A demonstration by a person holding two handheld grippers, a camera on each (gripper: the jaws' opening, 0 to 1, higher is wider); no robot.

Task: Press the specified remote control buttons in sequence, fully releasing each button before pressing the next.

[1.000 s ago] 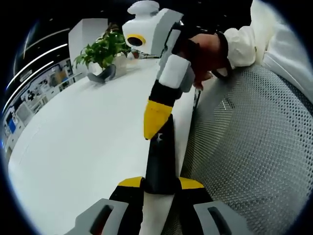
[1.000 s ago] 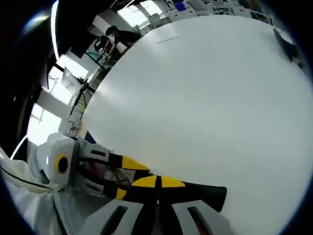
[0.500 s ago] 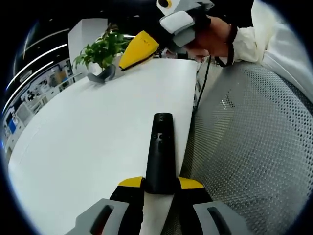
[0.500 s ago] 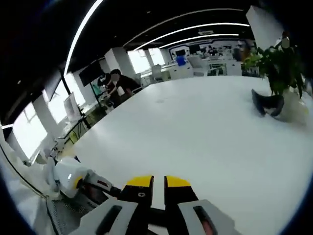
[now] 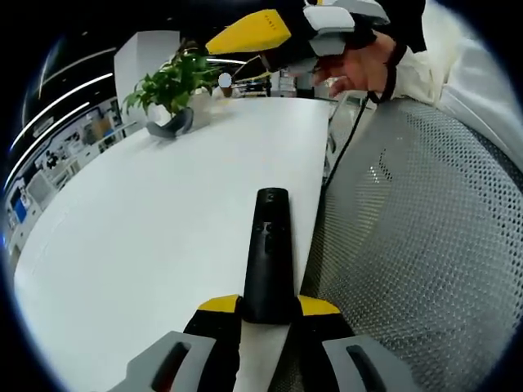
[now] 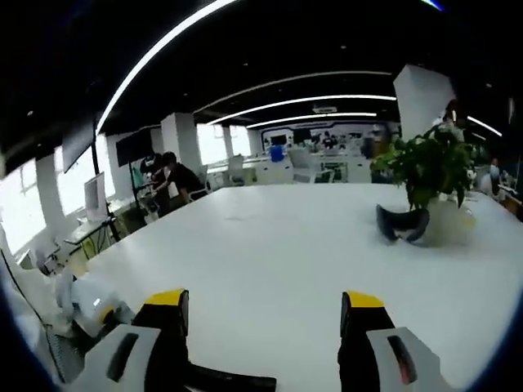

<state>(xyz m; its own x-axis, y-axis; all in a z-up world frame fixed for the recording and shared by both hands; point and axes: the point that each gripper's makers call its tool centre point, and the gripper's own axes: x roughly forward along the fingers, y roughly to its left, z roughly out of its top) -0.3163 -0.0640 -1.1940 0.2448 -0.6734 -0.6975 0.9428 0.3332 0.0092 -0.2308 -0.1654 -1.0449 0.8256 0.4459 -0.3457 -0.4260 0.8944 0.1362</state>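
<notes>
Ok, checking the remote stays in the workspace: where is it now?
In the left gripper view the black remote lies low and central on the white table, near its right edge, its near end clamped by the left hand-held gripper.

Black remote (image 5: 267, 257) clamped in left claw (image 5: 269, 307) over white table (image 5: 147, 229), right claw (image 5: 253, 31) aloft.

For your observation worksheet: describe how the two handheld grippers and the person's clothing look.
The left gripper has black fingers with yellow tips on grey-white mounts. The right gripper looks the same: yellow-tipped black fingers, grey-white body. A black cable hangs from it. The person wears a white sleeve and a dark wrist strap.
</notes>
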